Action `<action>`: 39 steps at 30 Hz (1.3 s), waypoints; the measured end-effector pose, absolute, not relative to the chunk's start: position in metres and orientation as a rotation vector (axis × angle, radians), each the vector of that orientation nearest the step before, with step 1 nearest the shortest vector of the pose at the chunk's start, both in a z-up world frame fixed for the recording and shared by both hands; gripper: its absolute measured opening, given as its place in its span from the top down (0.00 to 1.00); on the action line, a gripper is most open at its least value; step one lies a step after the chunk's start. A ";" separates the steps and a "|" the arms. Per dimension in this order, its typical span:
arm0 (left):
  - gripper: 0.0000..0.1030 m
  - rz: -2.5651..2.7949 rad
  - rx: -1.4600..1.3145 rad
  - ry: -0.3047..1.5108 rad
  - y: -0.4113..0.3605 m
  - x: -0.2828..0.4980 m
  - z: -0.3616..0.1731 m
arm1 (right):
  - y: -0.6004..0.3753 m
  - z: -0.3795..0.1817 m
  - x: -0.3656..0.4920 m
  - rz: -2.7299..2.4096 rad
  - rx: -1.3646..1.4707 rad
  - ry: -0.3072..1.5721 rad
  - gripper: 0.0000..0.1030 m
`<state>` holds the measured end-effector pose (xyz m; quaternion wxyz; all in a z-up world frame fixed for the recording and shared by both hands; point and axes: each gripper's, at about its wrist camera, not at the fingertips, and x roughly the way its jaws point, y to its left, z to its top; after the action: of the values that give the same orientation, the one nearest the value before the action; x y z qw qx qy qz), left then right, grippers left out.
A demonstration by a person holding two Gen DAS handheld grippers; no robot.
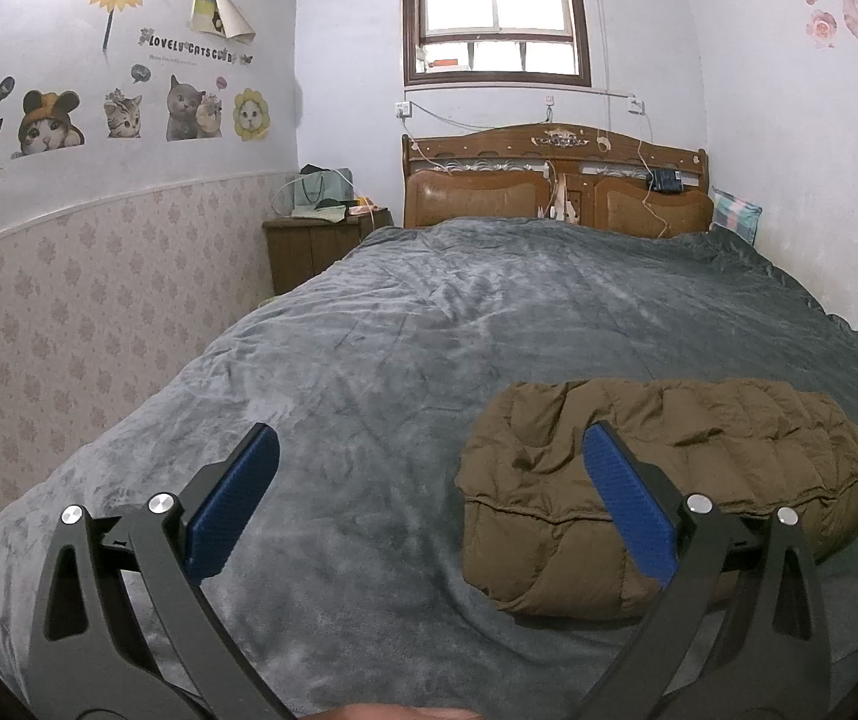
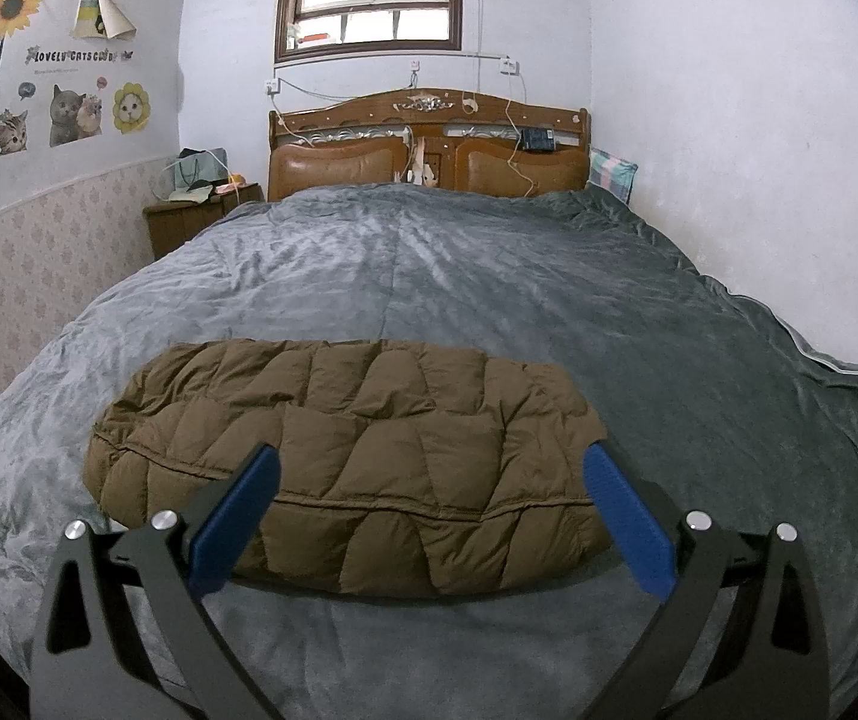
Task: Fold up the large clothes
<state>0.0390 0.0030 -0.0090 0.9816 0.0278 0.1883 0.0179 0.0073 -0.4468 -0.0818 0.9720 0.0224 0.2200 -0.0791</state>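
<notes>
A brown quilted puffer jacket [image 2: 345, 456] lies folded into a compact bundle on the grey bed blanket [image 2: 459, 276] near the foot of the bed. It also shows in the left wrist view [image 1: 663, 480], to the right. My right gripper [image 2: 429, 468] is open and empty, hovering over the near edge of the jacket with its blue pads [image 2: 237, 522] wide apart. My left gripper [image 1: 429, 450] is open and empty above bare blanket [image 1: 369, 360], its right pad in front of the jacket's left end.
A wooden headboard [image 1: 555, 180] stands at the far end of the bed. A brown nightstand [image 1: 321, 240] with bags stands at the back left. Walls close in on the left and right. A checked pillow [image 2: 612, 174] lies at the back right.
</notes>
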 end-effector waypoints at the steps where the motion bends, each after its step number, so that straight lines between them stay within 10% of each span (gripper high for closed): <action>1: 0.03 0.036 0.056 0.379 0.003 0.039 -0.009 | -0.447 -0.082 0.007 -0.160 0.045 0.444 0.02; 39: 0.03 0.037 0.057 0.395 0.004 0.041 -0.011 | -0.448 -0.083 0.007 -0.157 0.044 0.448 0.02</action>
<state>0.0412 0.0037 -0.0115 0.9800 0.0285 0.1962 0.0185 0.0070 -0.4476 -0.0827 0.9717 0.0215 0.2221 -0.0775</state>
